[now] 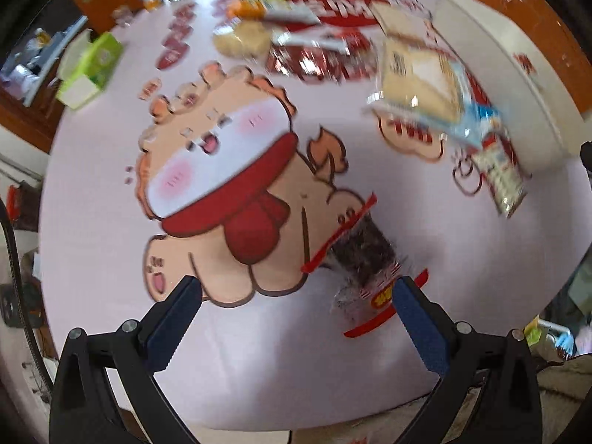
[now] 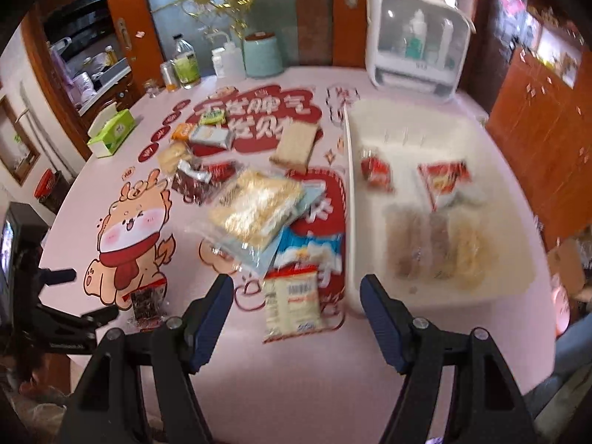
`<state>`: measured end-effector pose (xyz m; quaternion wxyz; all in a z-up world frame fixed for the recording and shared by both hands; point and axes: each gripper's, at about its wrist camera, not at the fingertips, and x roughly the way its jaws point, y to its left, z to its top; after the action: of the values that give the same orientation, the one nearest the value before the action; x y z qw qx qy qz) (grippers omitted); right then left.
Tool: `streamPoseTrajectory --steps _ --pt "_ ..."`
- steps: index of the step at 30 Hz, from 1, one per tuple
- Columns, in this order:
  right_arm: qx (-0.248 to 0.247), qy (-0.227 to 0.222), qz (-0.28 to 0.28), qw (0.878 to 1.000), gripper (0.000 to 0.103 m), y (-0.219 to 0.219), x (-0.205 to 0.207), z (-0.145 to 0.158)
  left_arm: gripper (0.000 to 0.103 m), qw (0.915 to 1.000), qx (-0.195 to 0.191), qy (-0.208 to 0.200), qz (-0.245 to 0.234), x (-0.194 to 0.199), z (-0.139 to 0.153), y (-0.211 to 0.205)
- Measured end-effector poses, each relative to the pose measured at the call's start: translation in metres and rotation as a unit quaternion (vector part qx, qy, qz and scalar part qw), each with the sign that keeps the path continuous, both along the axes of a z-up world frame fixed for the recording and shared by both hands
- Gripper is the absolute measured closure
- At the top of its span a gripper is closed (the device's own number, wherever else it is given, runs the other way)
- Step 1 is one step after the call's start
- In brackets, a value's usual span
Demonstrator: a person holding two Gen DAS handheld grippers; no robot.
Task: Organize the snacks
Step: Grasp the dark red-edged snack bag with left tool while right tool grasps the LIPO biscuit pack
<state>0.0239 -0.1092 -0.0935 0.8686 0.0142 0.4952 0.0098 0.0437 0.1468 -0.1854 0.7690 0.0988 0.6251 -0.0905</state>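
Left gripper (image 1: 298,298) is hanging over the table (image 1: 92,192), jaws spread wide, nothing between the pads. The dark snack pack (image 1: 364,259) is lying flat just off the right finger, at about 1 o'clock from the gripper's centre, touching the cartoon print's edge. It is looking like a thin crinkly film bag with red sealed ends: probably light, soft, slippery, and the contents may be crushing easily. Best grab, judging from here, is across the narrow body or on a red seal strip, gently.

Right gripper (image 2: 296,305) is also standing wide apart and empty. The white snack pack (image 2: 292,301) is lying flat on the table right between the finger lines, at 12 o'clock, not pinched. It is seeming light and floppy with a puffed middle; pinching across its short width near the middle seems safest, since an end seal could be slipping out.

The white bin (image 2: 349,199) is sitting at 2 o'clock, already holding several packs. More loose packs are piled at 11 o'clock, blurred. The tissue box (image 2: 111,135) is sitting well apart at 10 o'clock.
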Motion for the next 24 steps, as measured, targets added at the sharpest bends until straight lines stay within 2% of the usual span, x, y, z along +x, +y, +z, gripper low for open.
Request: streamPoseTrajectory --steps 6,13,24 --pt "0.018 0.035 -0.034 0.999 0.033 0.001 -0.008 -0.043 0.001 0.9996 -0.011 0.021 -0.018 0.007 -0.025 0.000" --pt "-0.010 0.047 -0.030 0.998 0.033 0.005 -0.002 -0.087 0.001 0.9991 -0.026 0.021 -0.026 0.010 -0.037 -0.007" --pt "-0.019 0.061 -0.016 0.998 0.034 0.011 0.018 -0.118 0.001 0.9988 -0.016 0.014 -0.045 0.014 -0.051 -0.026"
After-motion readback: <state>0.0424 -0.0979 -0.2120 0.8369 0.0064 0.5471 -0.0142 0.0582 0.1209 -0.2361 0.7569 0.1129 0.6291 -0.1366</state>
